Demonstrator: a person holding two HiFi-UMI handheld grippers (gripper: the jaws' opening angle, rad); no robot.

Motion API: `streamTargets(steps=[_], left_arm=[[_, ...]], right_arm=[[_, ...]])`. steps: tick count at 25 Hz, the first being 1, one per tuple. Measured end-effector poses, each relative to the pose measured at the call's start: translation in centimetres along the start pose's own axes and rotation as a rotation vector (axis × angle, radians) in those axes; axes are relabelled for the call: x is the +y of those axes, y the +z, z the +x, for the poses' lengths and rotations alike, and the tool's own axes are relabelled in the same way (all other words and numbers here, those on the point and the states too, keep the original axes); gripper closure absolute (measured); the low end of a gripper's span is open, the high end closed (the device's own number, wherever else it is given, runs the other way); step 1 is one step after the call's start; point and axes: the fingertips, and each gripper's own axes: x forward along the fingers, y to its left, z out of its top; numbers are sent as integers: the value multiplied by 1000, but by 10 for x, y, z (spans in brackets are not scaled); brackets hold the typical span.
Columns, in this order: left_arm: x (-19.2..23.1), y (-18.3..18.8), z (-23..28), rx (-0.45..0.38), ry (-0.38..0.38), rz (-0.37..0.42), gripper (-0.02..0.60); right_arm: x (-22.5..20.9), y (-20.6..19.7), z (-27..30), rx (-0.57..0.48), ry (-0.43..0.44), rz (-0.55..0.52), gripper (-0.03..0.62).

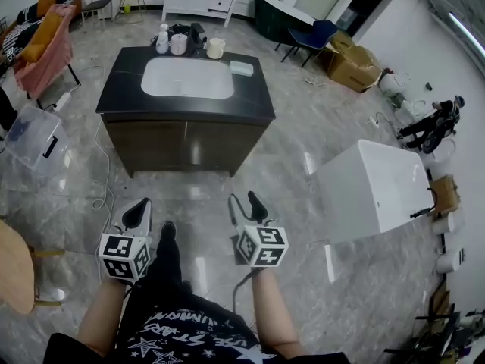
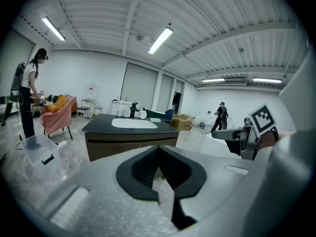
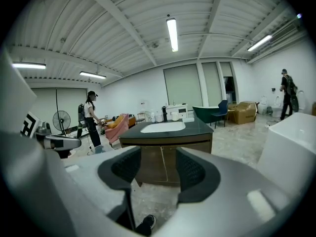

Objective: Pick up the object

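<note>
Short of the counter (image 1: 121, 89), on its near side, both grippers hang low with nothing reached.
- Jaws of left gripper (image 1: 136, 213) together, empty; right gripper (image 1: 246, 205) jaws wide, nothing between them.
- Step: approach.
- Target is probably one of the small items on the counter's far edge, cup (image 1: 216, 48) or bottles (image 1: 162, 40); which one is unclear.
- Next: step up to the counter and reach over the basin (image 1: 187, 76).
- Writing: shirt (image 1: 182, 332) print too partial to read; no labels legible.

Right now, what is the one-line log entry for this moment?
left gripper: jaws together, empty | right gripper: jaws apart, empty | sink counter: ahead, not touched | held: nothing
</note>
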Motion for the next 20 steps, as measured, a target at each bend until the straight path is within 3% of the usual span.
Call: streamTargets(steps=[5,20], left_arm=[[11,18,64,2,-34,-1,574],[114,100,250,39,-100,-9,574]], right_arm=[[-29,10,51,29,-31,4,347],[-67,98,252,58,-96,21,344]])
